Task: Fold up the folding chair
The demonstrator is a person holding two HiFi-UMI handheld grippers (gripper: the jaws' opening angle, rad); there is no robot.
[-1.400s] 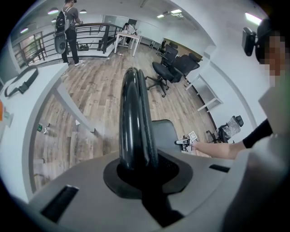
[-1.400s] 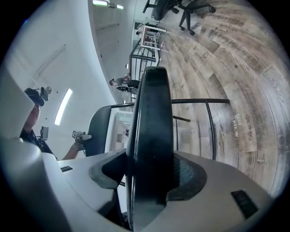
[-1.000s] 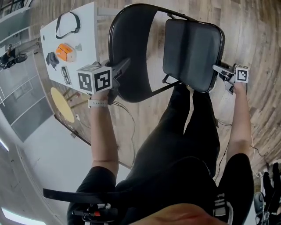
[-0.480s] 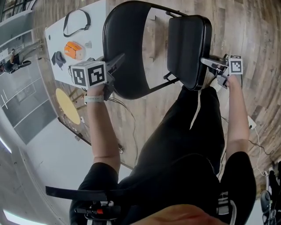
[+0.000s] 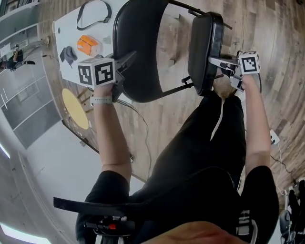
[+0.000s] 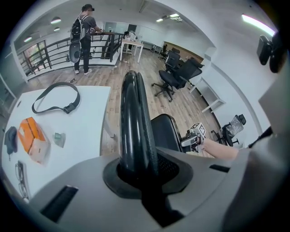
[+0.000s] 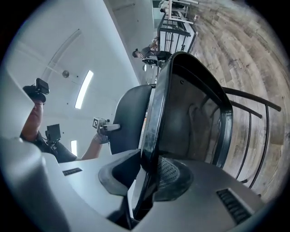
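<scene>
The black folding chair stands on the wood floor in front of me. Its curved backrest [image 5: 138,47] is at the left and its seat [image 5: 205,47] is swung up nearly edge-on beside it. My left gripper [image 5: 125,64] is shut on the backrest's rim, which runs up between its jaws [image 6: 136,113]. My right gripper [image 5: 217,64] is at the seat's front edge. Its jaws are closing, with the thin seat edge [image 7: 154,113] between the pads and pressed by them. Each gripper also shows small in the other's view: the left gripper [image 7: 103,126] and the right gripper [image 6: 192,138].
A white table [image 5: 66,33] stands at the left with a black strap [image 5: 93,14], an orange box [image 5: 88,45] and small dark items. My legs [image 5: 200,143] are just under the chair. Office chairs [image 6: 179,72] and a person with a backpack [image 6: 81,36] are farther off.
The seat has swung up from nearly flat to edge-on, closer to the backrest. My right gripper rose with it and its jaws narrowed. The left gripper shifted along with the backrest.
</scene>
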